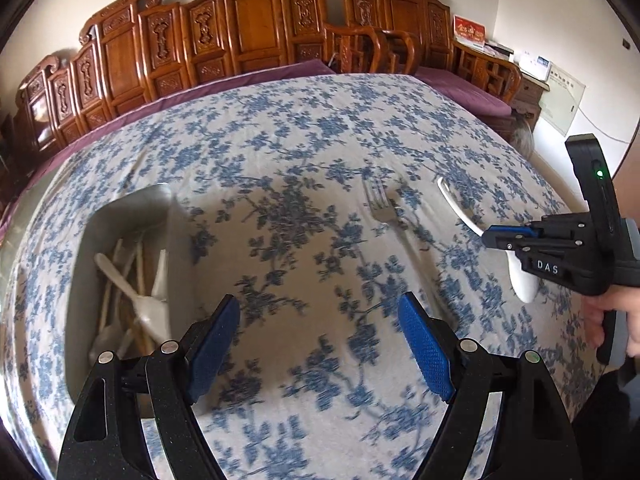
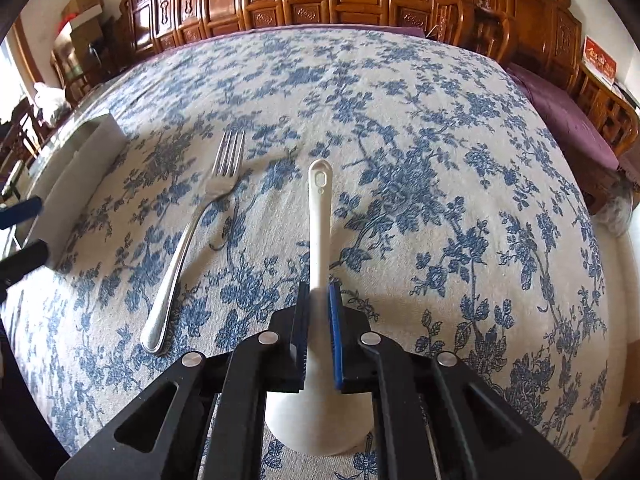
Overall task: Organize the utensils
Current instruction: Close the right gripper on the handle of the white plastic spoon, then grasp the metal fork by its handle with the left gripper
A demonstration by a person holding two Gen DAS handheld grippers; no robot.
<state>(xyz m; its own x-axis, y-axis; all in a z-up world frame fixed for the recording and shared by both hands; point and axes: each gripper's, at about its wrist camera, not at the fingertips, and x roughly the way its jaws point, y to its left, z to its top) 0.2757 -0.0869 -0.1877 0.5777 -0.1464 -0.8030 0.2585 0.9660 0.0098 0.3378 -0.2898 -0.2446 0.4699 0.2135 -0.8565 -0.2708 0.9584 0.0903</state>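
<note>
My right gripper (image 2: 319, 292) is shut on a white ceramic spoon (image 2: 320, 220), gripping its handle near the bowl, with the handle pointing away. It also shows in the left wrist view (image 1: 490, 236) at the right, holding the spoon (image 1: 456, 204) just above the cloth. A metal fork (image 2: 188, 240) lies on the tablecloth left of the spoon; it also shows in the left wrist view (image 1: 384, 208). My left gripper (image 1: 320, 344) is open and empty above the cloth, right of a grey tray (image 1: 80, 280) holding white spoons (image 1: 132, 292) and chopsticks (image 1: 142, 280).
The table (image 1: 304, 152) has a blue floral cloth. The tray (image 2: 76, 176) shows at the left in the right wrist view. Carved wooden chairs (image 1: 248, 28) and purple cushions (image 1: 460, 84) line the far side. The left gripper's fingers (image 2: 20, 208) appear at the left edge.
</note>
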